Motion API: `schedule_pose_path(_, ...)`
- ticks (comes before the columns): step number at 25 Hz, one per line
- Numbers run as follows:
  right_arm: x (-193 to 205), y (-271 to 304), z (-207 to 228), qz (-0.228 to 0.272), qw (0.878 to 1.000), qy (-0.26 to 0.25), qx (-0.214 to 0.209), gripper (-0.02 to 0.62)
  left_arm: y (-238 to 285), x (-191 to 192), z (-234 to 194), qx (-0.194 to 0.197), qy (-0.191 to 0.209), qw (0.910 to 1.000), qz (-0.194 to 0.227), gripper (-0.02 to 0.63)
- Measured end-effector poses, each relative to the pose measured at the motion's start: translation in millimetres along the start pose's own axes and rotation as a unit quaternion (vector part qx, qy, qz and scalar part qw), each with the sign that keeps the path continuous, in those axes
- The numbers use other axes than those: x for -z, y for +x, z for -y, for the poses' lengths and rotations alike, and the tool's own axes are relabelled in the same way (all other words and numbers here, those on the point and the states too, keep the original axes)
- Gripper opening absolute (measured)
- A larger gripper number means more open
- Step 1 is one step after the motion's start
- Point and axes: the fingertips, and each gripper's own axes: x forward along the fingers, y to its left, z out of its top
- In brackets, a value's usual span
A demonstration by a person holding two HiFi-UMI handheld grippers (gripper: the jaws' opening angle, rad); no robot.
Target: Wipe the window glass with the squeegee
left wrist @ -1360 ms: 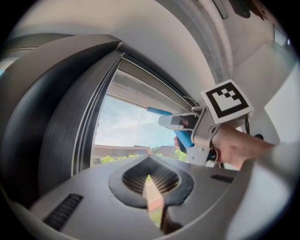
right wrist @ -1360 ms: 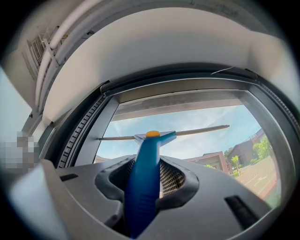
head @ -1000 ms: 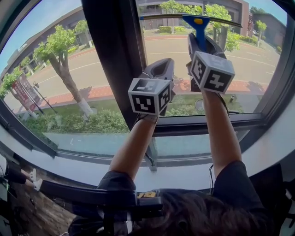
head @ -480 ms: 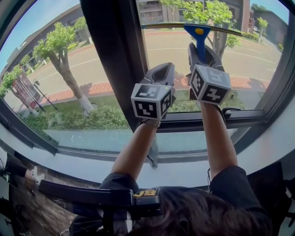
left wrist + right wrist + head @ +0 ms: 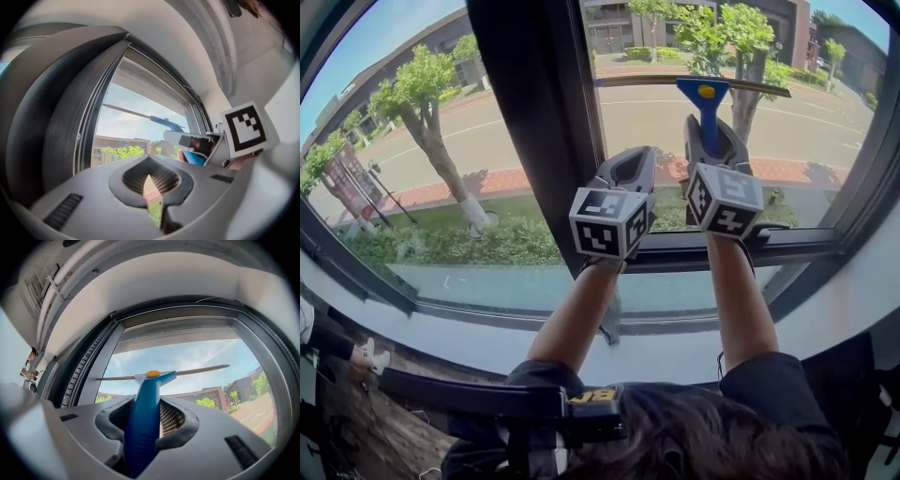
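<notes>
Right tongs (image 5: 710,127) clench squeegee (image 5: 704,94) against window glass (image 5: 830,122); left tongs (image 5: 628,161) closed, empty.

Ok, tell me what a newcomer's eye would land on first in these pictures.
The blue squeegee stands out first: its handle is clamped in the right gripper and its blade lies across the upper part of the window glass. Next comes the left gripper, shut on nothing, raised alongside near the dark window post.
</notes>
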Motion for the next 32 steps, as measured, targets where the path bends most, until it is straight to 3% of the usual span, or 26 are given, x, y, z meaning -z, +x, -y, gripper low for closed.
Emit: schedule_pose_path(32,122,-56,-5,-0.055,0.998,0.006,-0.013,0.133,-22,94,3,0.003,-0.044,0.9962,-0.076,0.002)
